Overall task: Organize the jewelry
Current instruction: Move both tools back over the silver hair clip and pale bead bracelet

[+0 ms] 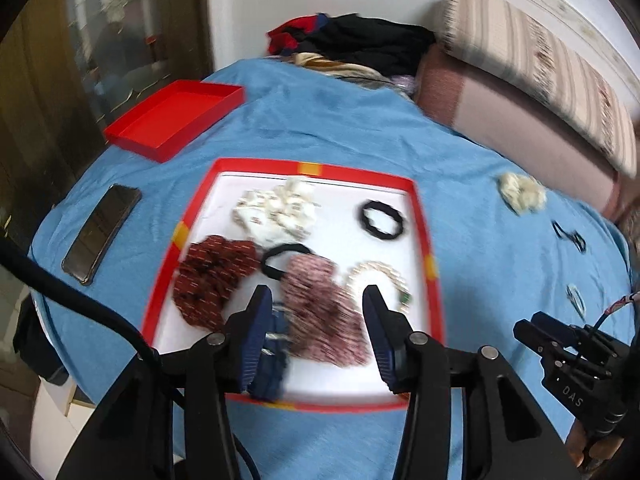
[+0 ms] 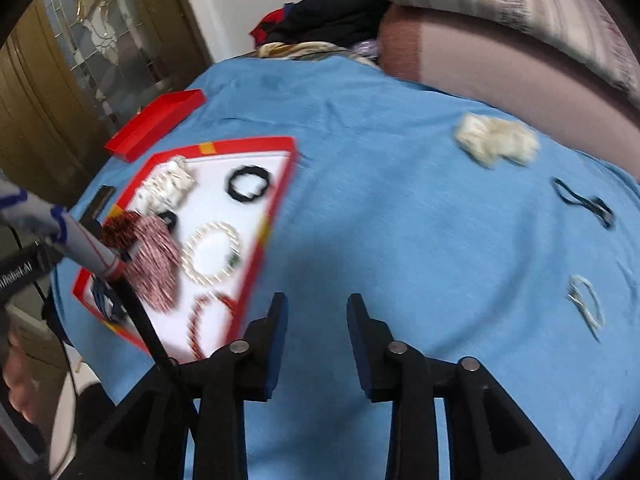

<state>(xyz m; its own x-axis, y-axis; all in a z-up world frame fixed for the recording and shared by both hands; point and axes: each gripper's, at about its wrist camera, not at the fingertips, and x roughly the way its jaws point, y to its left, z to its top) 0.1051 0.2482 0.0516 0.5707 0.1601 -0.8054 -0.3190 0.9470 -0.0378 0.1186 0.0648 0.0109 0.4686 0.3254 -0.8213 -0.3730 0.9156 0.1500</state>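
Clearly the right gripper point(image 2: 316, 304) sat nearer, jaws apart and empty, with the cream scrunchie point(image 2: 496, 144) in the frame's upper right on the bed point(image 2: 380, 208); the left gripper point(image 1: 316, 296), jaws apart, hung over the tray point(image 1: 432, 248).

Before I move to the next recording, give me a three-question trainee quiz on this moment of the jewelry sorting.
1. True or false: the cream scrunchie on the blue cloth lies outside the red-rimmed tray.
2. Multiple choice: the phone lies (A) inside the tray, (B) on the cloth to the tray's left in the left wrist view, (C) in the red lid.
3. Fill in: both the left gripper and the right gripper are ____ and hold nothing.

Key: 1 true; 2 B; 3 open.
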